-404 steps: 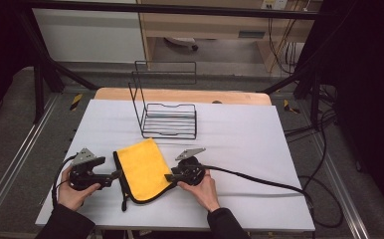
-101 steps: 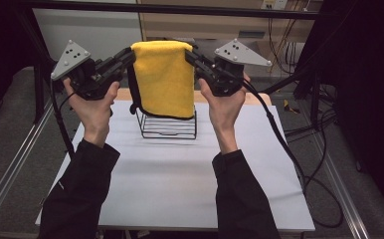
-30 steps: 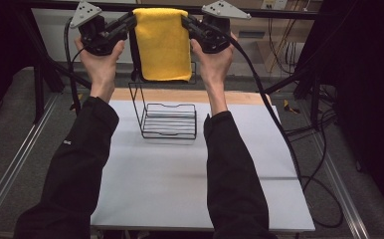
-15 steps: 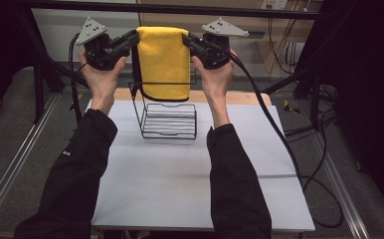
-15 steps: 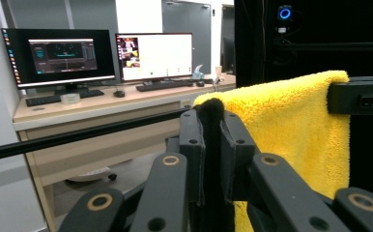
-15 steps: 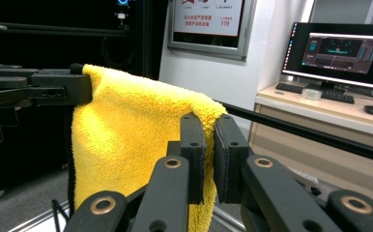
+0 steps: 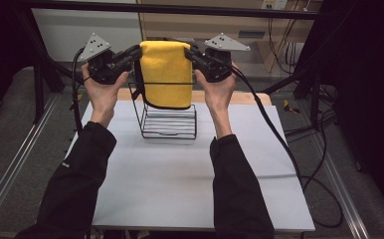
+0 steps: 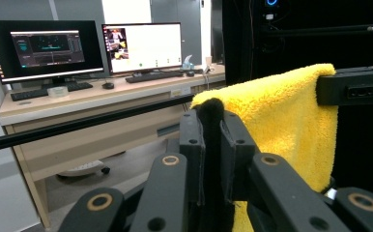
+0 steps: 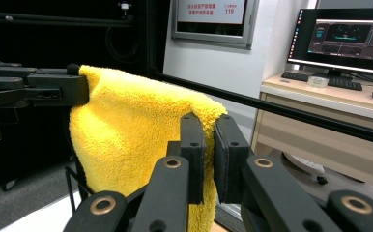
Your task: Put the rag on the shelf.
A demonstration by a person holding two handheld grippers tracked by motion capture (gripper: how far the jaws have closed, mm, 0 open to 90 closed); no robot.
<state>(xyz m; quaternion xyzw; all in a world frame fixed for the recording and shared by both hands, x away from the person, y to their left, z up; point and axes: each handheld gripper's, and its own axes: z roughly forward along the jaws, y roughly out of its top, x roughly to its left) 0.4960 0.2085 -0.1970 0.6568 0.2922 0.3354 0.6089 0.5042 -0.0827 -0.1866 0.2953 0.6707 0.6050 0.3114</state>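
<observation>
A yellow towel (image 7: 166, 74) with a black edge hangs folded between my two grippers, held high above the black wire rack (image 7: 168, 119) at the back of the white table (image 7: 190, 184). My left gripper (image 7: 138, 51) is shut on the towel's upper left corner, my right gripper (image 7: 190, 51) on its upper right corner. In the left gripper view the pads (image 8: 212, 140) pinch the towel's (image 8: 281, 116) black-edged corner, and the right gripper's jaw shows at the far corner. In the right gripper view the pads (image 9: 208, 154) pinch the towel (image 9: 131, 130). The towel's lower edge hangs over the rack's tall back rail.
The wire rack has a ribbed base and a tall frame on its left and back. A wooden bench (image 7: 249, 97) lies behind the table. Black frame bars (image 7: 220, 10) cross above. Cables (image 7: 284, 149) trail off the right side. Desks with monitors (image 8: 54, 48) stand beyond.
Both hands have come down together with the towel stretched between them, so its lower edge now hangs down to the rack's top rail. Both grips stay the same.
</observation>
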